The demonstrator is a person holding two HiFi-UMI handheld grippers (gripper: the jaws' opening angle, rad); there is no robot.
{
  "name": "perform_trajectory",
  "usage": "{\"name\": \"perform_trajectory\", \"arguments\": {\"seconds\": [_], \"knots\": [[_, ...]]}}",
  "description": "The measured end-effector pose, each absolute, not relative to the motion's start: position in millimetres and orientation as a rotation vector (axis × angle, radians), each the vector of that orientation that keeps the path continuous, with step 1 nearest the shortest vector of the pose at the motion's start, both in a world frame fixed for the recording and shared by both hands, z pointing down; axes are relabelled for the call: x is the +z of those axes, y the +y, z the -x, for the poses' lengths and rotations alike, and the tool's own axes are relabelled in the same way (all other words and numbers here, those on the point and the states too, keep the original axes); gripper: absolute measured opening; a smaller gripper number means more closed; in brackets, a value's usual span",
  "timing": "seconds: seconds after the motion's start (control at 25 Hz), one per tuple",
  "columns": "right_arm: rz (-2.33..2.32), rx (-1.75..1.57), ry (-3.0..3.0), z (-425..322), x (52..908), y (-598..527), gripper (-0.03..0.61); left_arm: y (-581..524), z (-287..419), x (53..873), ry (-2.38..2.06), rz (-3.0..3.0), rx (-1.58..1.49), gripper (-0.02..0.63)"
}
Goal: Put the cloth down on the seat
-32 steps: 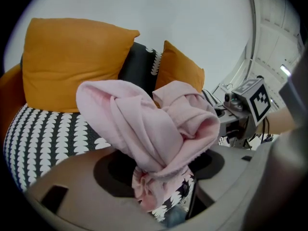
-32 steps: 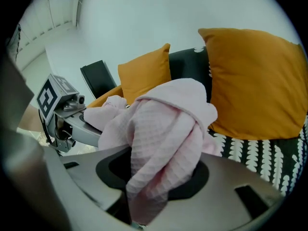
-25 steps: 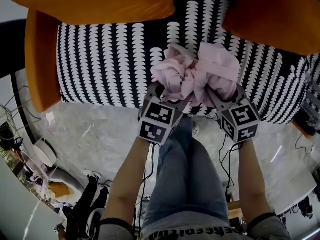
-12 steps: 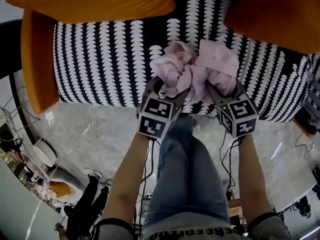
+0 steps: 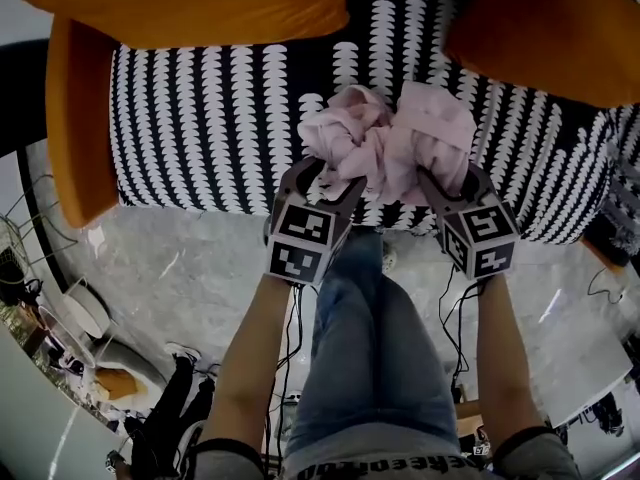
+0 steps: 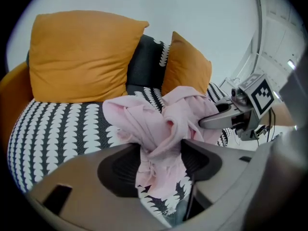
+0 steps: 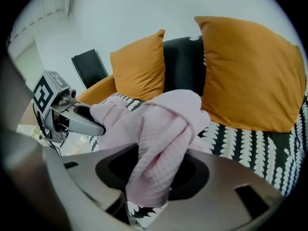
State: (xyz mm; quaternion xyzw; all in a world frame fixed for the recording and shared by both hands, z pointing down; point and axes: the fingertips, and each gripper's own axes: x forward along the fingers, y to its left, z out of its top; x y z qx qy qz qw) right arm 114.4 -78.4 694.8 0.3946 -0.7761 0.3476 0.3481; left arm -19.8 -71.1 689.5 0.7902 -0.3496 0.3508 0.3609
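A crumpled pink cloth lies bunched at the front edge of the black-and-white patterned seat. My left gripper straddles the cloth's left part. Its jaws are closing but still stand wide, and dark pad shows beside the fabric. My right gripper straddles the right part. Its jaws are wide too, with the cloth hanging loosely between them and gaps on both sides. Each gripper shows in the other's view: the right gripper and the left gripper.
Orange cushions lean against the seat's back, and an orange armrest closes its left side. The person's legs stand on the marbled floor before the seat, with cables trailing there.
The left gripper has drawn back a little toward the person and down-left. The cloth and the right gripper have barely shifted.
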Motion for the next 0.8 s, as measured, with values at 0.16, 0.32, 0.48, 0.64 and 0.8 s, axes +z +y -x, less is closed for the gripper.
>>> {"name": "perform_trajectory", "arguments": {"seconds": [0.16,0.32,0.48,0.64,0.8], "knots": [[-1.036,0.906,-2.027,-115,689,-75,0.204,-72,29,686,-0.972,-2.043,0.907,0.235],[-1.076,0.898,-2.045,-116,671,-78,0.204,-78,36,673,-1.041,-2.091,0.957,0.116],[-1.092,0.913,-2.064,-118,645,-73,0.201,-73,31,646,-1.044,-2.131,0.94,0.053],[-1.126,0.86,-2.139,-114,612,-74,0.149,-73,21,613,-1.072,-2.189,0.86,0.026],[-1.166,0.801,-2.179,-107,578,-60,0.028,-57,14,580,-1.077,-2.221,0.805,0.026]]}}
